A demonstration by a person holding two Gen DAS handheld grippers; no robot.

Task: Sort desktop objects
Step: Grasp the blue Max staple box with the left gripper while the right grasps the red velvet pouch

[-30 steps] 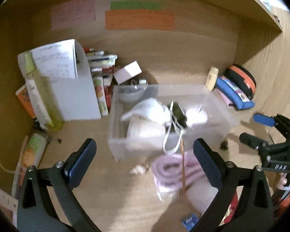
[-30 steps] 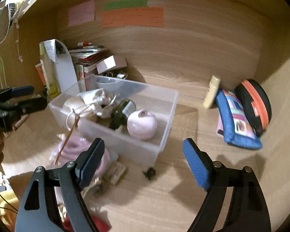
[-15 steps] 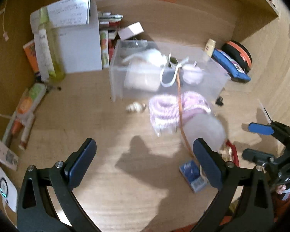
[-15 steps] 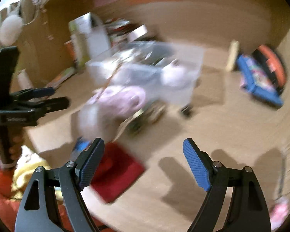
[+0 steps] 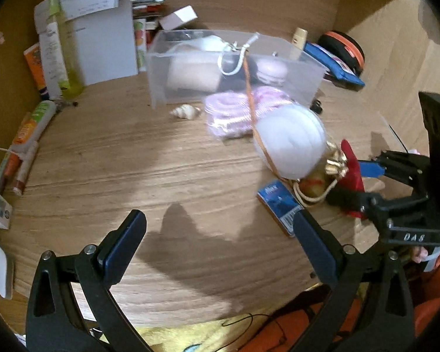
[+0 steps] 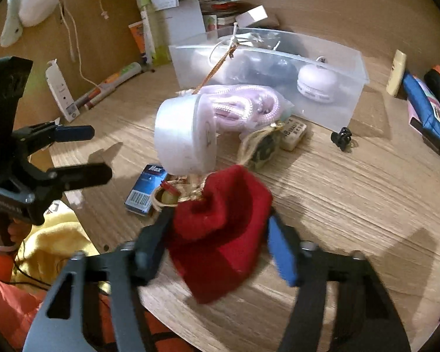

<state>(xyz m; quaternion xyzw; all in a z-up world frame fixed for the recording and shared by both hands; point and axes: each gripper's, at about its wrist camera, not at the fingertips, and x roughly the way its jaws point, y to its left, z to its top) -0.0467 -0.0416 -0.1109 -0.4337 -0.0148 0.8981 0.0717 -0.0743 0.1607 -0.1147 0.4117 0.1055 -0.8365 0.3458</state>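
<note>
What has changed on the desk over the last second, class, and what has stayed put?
The right gripper has pulled back from the clear bin and now straddles the red pouch, fingers closing in. The left gripper also backed away, open and empty. The bin, its contents and the pink cord bundle have not moved.

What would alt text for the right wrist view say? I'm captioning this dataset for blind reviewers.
The right gripper straddles a red fabric pouch near the front edge of a wooden desk, its fingers not visibly clamped on it. Beyond lie a white round tub, a pink coiled cable, a blue box and a clear plastic bin; the left gripper hangs open at the left.
</note>
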